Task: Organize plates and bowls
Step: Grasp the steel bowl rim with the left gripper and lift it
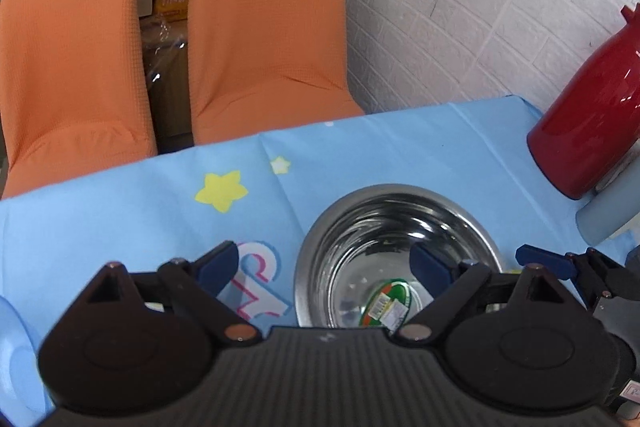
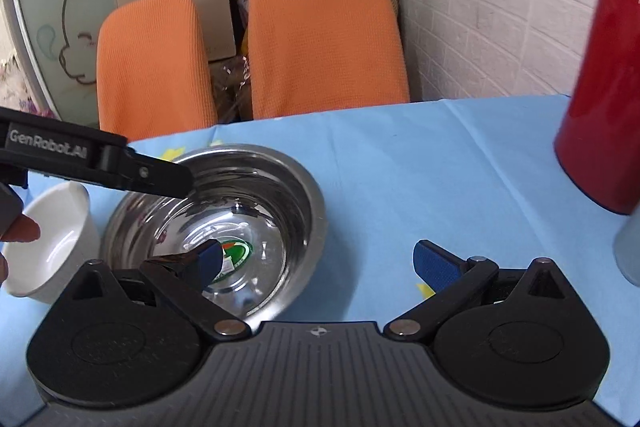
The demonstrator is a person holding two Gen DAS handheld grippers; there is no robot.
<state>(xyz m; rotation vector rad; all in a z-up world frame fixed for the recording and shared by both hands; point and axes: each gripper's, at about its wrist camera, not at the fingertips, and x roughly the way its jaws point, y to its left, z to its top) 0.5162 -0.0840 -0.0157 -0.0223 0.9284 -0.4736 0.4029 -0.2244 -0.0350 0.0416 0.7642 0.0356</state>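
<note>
Here, the round stainless steel bowl [image 2: 216,223] is seen on the light blue tablecloth [image 2: 400,167], just beside the small white ceramic bowl [image 2: 52,247]. The left gripper [image 1: 326,267] and the right gripper [image 2: 318,263] are both held wide apart, one finger of each reaching over the steel bowl's rim.

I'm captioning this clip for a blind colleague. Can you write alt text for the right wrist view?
The open right gripper straddles the near rim of a steel bowl on a blue tablecloth, one finger inside and one outside. The left gripper reaches over the bowl's far-left rim, a white bowl sits left, and two orange chairs stand behind.
</note>
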